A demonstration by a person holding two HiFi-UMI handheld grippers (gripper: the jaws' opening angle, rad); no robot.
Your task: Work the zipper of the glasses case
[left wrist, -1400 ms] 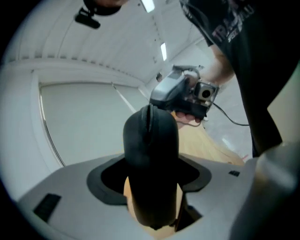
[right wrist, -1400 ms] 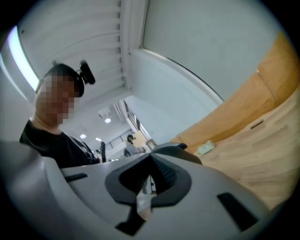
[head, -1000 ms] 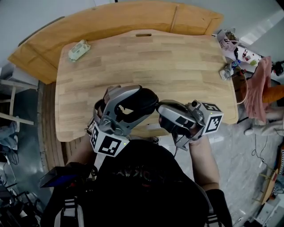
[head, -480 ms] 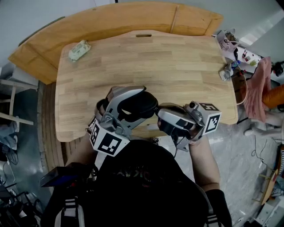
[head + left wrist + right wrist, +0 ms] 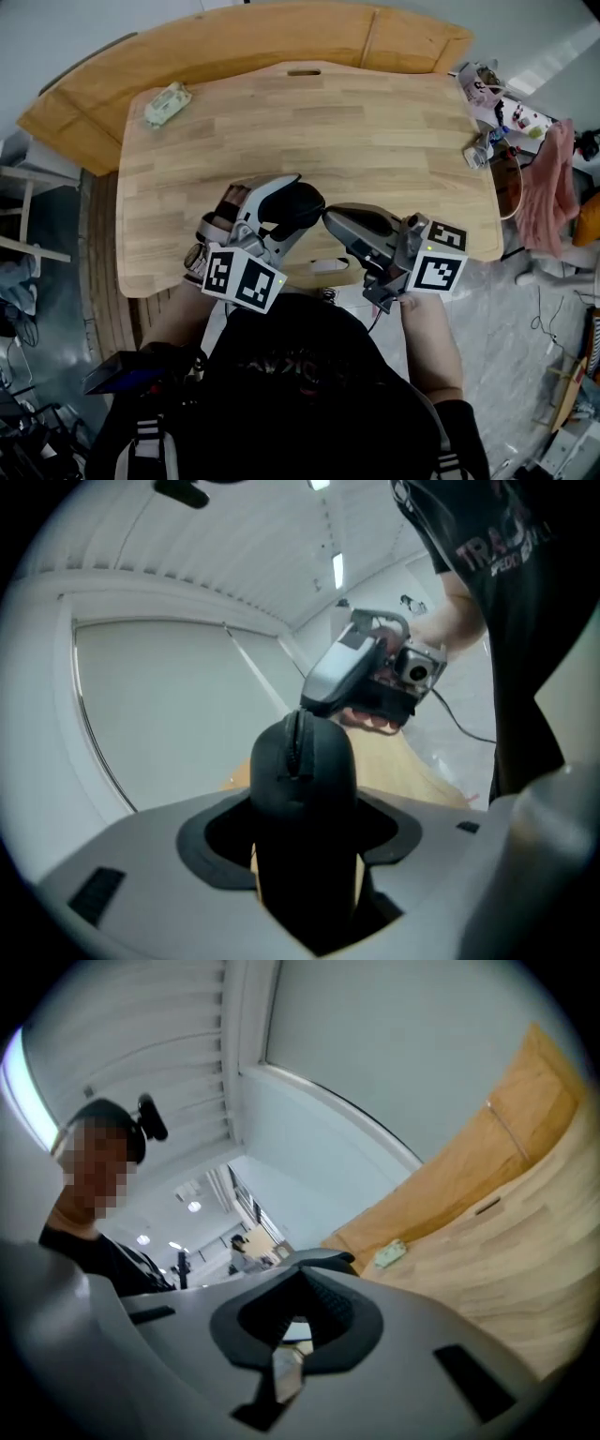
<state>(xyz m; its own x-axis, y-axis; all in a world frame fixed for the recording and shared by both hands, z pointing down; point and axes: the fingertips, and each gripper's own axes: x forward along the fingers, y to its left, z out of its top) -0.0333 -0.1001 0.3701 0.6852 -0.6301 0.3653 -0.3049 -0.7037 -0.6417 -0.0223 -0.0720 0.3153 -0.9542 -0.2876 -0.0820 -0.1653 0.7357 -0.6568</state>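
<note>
While the left hand-held gripper (image 5: 281, 202) is lifted above the near edge of the desk (image 5: 375, 131), its jaws are clamped on the black glasses case (image 5: 300, 789). The case stands upright between them, and its rounded end comes out past the tips. The zipper (image 5: 296, 747) runs over this end, in the middle, and faces the right hand-held gripper (image 5: 330, 218).

The right one comes from the side with its jaws closed together, and its tips are at the zipper line on top of the case. Whether the puller is between them, I cannot tell.

Each hand-held gripper carries a cube with black and white square markers (image 5: 242, 279) at its back end, near the person.

On the person's black shirt (image 5: 487, 541), beside the right hand-held gripper, I can read the letters "TRA"; the rest of the print is not readable.

Far beyond the left hand-held gripper, at the far corner of the desk, lies a small pale green packet (image 5: 167, 103); its print is too small to read.
</note>
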